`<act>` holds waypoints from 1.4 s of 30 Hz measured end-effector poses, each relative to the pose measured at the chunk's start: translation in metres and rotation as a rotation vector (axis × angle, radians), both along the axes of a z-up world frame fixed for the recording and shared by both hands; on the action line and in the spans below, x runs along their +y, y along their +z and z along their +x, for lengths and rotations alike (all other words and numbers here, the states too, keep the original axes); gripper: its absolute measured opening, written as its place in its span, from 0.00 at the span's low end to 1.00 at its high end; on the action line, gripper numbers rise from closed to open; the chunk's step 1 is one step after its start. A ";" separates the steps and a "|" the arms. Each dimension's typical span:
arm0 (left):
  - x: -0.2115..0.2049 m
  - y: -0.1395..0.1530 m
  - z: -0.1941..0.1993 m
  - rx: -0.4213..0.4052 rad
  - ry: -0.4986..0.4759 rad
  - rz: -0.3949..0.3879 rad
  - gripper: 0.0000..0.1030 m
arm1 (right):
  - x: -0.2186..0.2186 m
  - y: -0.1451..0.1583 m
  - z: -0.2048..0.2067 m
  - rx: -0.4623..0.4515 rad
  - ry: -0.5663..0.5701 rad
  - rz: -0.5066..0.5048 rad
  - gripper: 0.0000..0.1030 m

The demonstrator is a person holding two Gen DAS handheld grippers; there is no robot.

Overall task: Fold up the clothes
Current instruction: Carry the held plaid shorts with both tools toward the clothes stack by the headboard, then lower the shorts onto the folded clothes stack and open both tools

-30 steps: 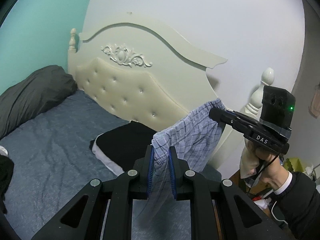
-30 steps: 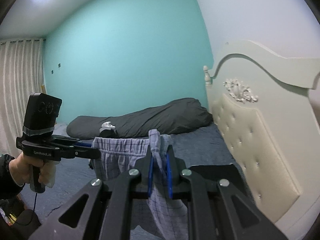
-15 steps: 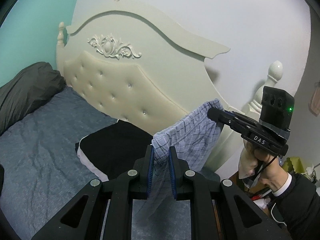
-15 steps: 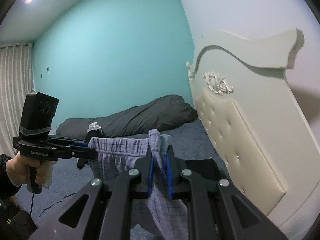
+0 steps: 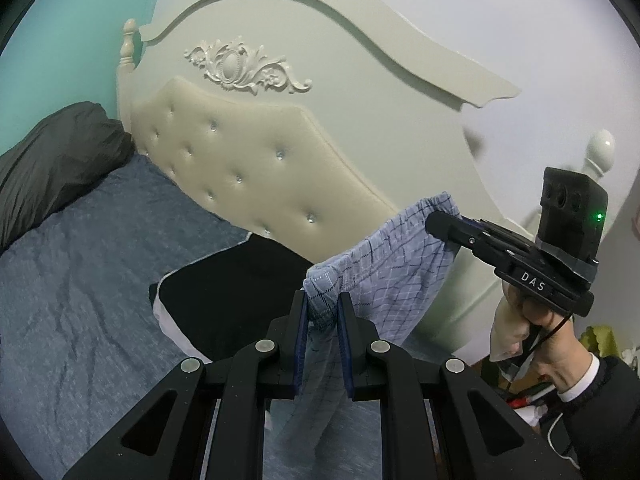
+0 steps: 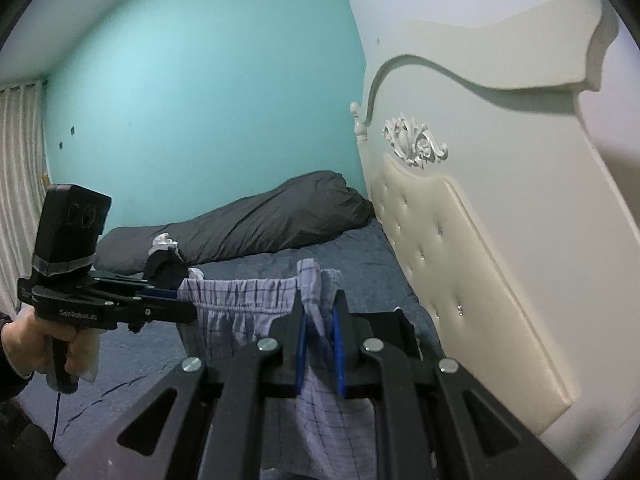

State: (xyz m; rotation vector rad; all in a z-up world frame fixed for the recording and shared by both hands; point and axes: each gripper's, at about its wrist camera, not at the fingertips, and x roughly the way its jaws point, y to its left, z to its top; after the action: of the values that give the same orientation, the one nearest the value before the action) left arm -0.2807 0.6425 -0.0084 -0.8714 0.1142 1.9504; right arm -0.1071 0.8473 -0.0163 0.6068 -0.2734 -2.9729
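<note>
Light blue checked shorts (image 5: 400, 264) hang in the air above the bed, stretched by their waistband between both grippers. My left gripper (image 5: 322, 300) is shut on one end of the waistband; the cloth drops down between its blue pads. In the right wrist view, my right gripper (image 6: 319, 304) is shut on the other end of the shorts (image 6: 240, 308). Each view shows the opposite gripper held in a person's hand: the right one (image 5: 444, 229) at the right, the left one (image 6: 180, 308) at the left.
A black folded garment with a white edge (image 5: 224, 300) lies on the blue bed sheet (image 5: 80, 300) below the shorts. A cream tufted headboard (image 5: 260, 176) stands behind. A dark grey duvet roll (image 6: 260, 220) lies along the teal wall. Clutter sits beside the bed (image 5: 600, 340).
Both grippers have swung toward the headboard with the shorts still stretched between them; the headboard looms larger and the duvet has slid left in the left wrist view.
</note>
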 end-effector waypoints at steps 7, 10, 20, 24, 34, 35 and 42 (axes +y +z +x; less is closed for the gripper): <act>0.012 -0.021 -0.039 -0.033 0.033 -0.020 0.15 | 0.009 -0.015 -0.043 -0.062 -0.019 0.012 0.10; 0.017 -0.034 -0.059 -0.060 0.048 -0.032 0.15 | 0.014 -0.026 -0.067 -0.096 -0.031 0.010 0.10; 0.028 -0.087 -0.122 -0.151 0.087 -0.048 0.15 | 0.025 -0.068 -0.140 -0.210 -0.049 0.066 0.10; 0.031 -0.112 -0.141 -0.192 0.103 -0.056 0.15 | 0.026 -0.087 -0.169 -0.271 -0.050 0.106 0.10; 0.034 -0.168 -0.172 -0.304 0.137 -0.072 0.16 | 0.020 -0.134 -0.221 -0.434 -0.051 0.193 0.11; 0.034 -0.173 -0.173 -0.318 0.139 -0.072 0.16 | 0.020 -0.140 -0.223 -0.455 -0.057 0.199 0.12; 0.022 -0.187 -0.176 -0.356 0.162 -0.068 0.40 | 0.029 -0.148 -0.223 -0.514 -0.119 0.173 0.27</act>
State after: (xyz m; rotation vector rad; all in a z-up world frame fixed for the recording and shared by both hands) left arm -0.4569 0.6644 -0.1955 -1.2929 -0.1031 1.9148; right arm -0.3304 0.8759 -0.1643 1.4213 -0.0867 -2.9154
